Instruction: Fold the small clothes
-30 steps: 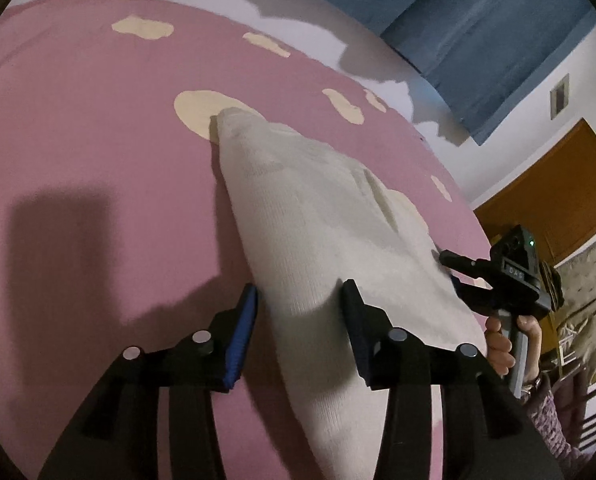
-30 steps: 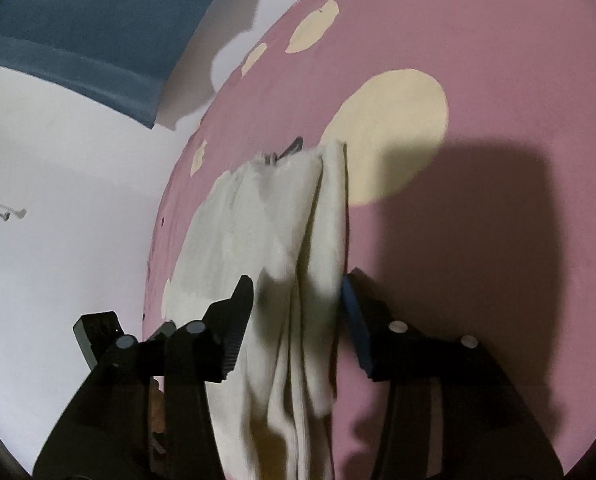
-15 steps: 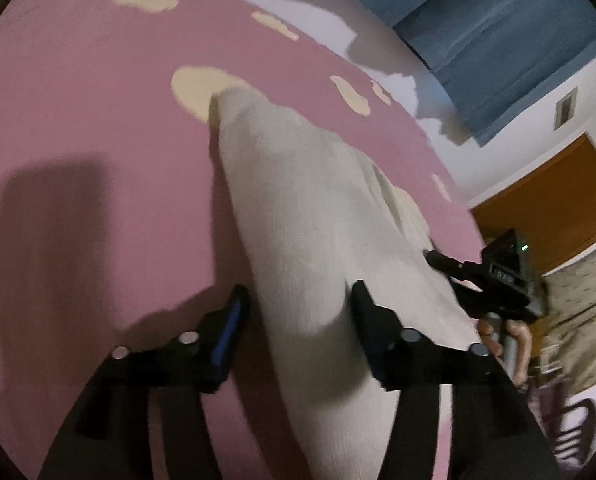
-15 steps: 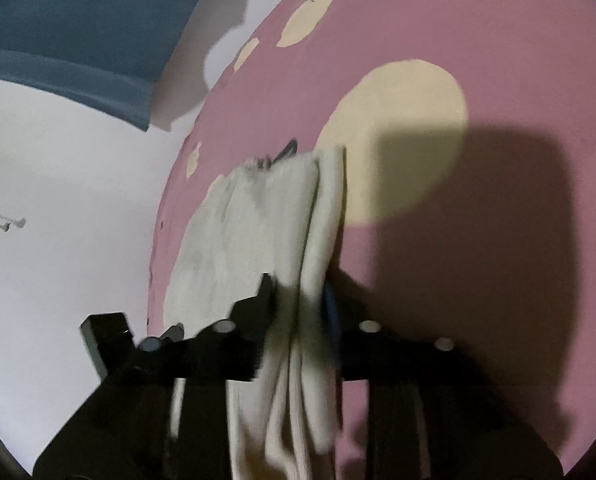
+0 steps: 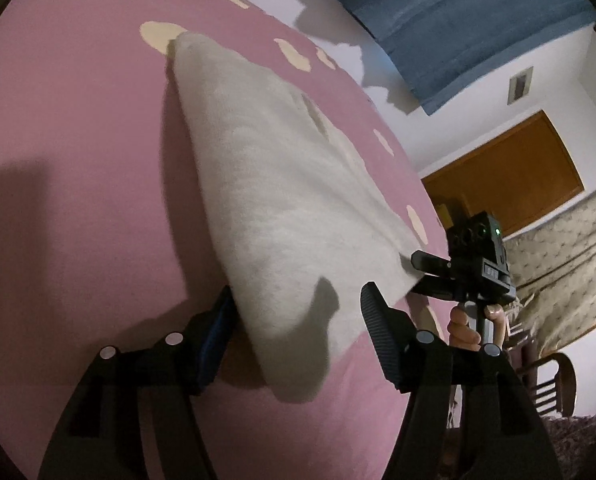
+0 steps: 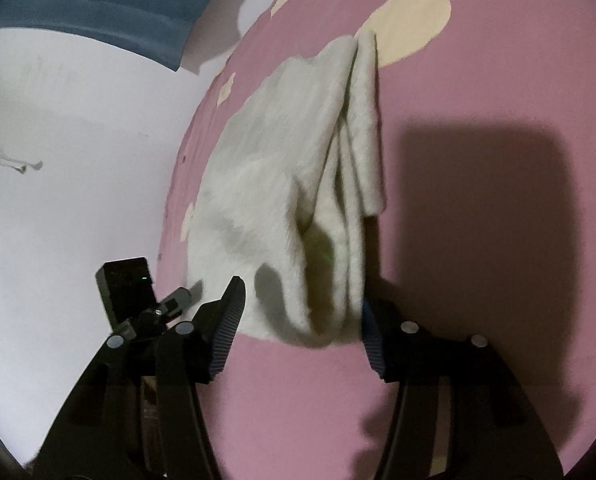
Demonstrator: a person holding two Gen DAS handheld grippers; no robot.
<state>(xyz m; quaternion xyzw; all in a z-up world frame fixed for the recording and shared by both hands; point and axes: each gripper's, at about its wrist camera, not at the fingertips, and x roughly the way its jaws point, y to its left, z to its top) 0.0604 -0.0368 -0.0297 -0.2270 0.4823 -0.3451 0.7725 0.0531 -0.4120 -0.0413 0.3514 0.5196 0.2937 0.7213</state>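
Holding both tongs released, we frame the folded cream garment (image 5: 281,200) mid-frame between left gripper (image 5: 298,320) and right gripper (image 6: 302,312) on the pink sheet (image 5: 69,160).

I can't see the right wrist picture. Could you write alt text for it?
A folded cream cloth lies on a pink bedcover with pale yellow spots, its layered edges facing the camera. The right tongs stand open, their two black fingers on either side of the cloth's near end. At lower left the other tongs reach toward the same cloth before a white wall.
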